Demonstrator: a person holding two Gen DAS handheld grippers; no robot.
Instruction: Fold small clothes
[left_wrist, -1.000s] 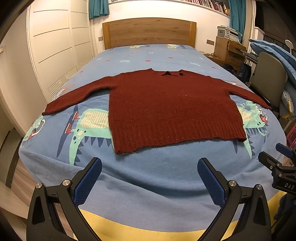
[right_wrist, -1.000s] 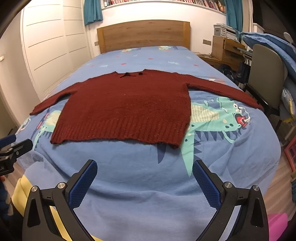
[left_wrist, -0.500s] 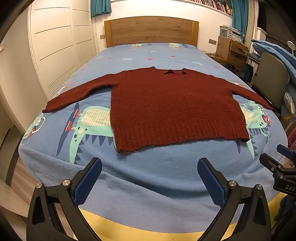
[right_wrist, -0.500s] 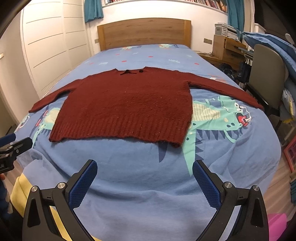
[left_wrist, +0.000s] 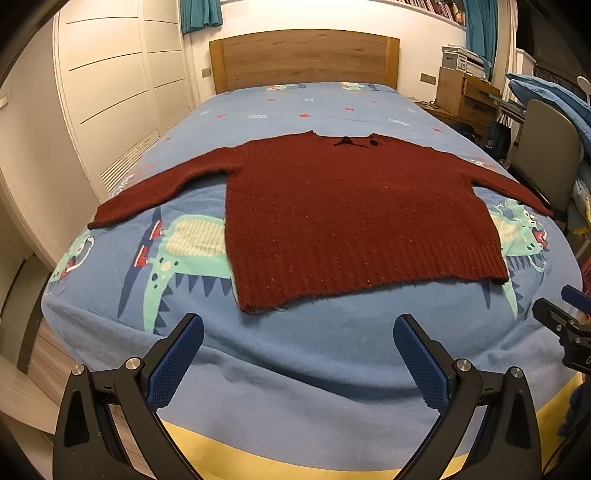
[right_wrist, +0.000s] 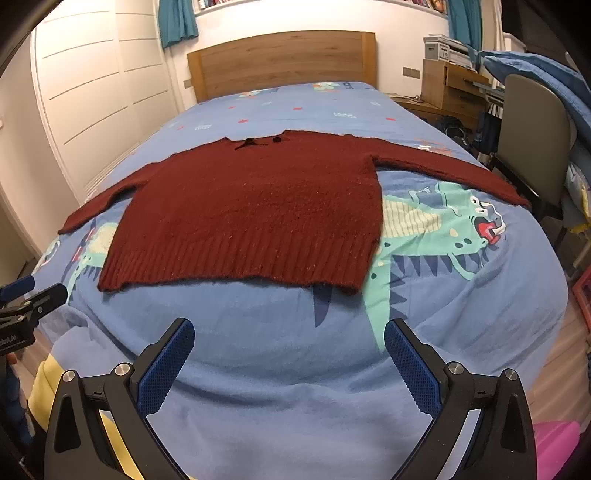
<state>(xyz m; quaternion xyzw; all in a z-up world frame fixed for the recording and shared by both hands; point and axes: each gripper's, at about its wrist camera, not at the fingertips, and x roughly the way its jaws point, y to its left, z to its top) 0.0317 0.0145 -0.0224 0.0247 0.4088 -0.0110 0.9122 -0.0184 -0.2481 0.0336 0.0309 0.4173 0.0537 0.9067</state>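
Observation:
A dark red knitted sweater (left_wrist: 351, 210) (right_wrist: 255, 214) lies flat on the bed, both sleeves spread out, its ribbed hem toward me. My left gripper (left_wrist: 297, 334) is open over the blue bedspread just short of the hem's left corner. My right gripper (right_wrist: 288, 338) is open too, a little short of the hem's right part. Nothing sits between either pair of blue pads. Each view catches the other gripper at its edge: the right gripper (left_wrist: 565, 325) and the left gripper (right_wrist: 26, 299).
The bed (left_wrist: 314, 103) has a blue dinosaur-print cover and a wooden headboard (left_wrist: 303, 55). White wardrobe doors (left_wrist: 110, 92) stand on the left. A grey chair (right_wrist: 532, 129), a wooden desk (right_wrist: 450, 88) and piled blue bedding are on the right. A pink box (right_wrist: 554, 446) sits on the floor.
Both grippers have moved slightly forward and lower toward the sweater's hem, so the sweater looks a little larger. The sweater itself has not moved.

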